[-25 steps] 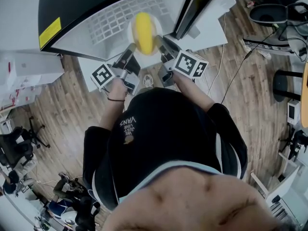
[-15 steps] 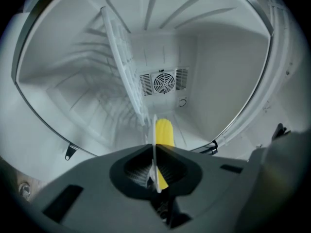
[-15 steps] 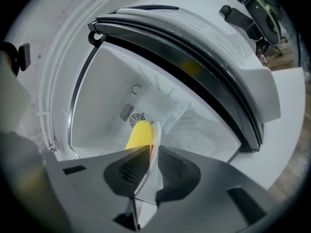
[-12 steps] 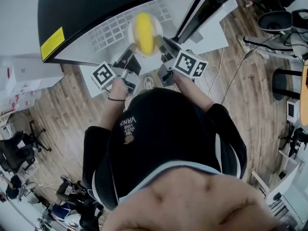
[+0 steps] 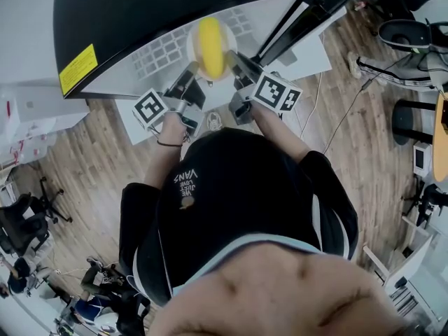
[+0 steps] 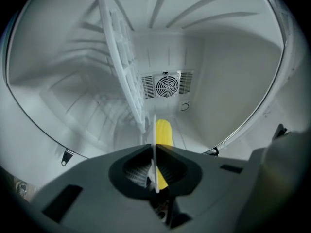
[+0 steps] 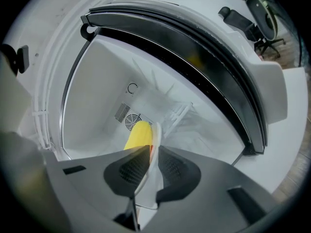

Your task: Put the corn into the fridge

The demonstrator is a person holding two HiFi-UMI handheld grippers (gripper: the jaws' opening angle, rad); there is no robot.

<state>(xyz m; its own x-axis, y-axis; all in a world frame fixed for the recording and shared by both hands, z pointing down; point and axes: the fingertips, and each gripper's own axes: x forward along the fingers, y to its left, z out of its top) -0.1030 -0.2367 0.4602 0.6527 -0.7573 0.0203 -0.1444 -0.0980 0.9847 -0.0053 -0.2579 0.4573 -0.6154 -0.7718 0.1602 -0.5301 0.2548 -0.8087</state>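
Both the left claw (image 6: pixel 154 152) and right claw (image 7: pixel 147 154) are pinching, nearly shut, the plate (image 5: pixel 192 47) by its rim, holding corn (image 5: pixel 210 42) inside the fridge (image 6: pixel 233 81).

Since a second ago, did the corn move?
Yes, slightly: the corn edged deeper into the fridge, judged against its wire shelf.
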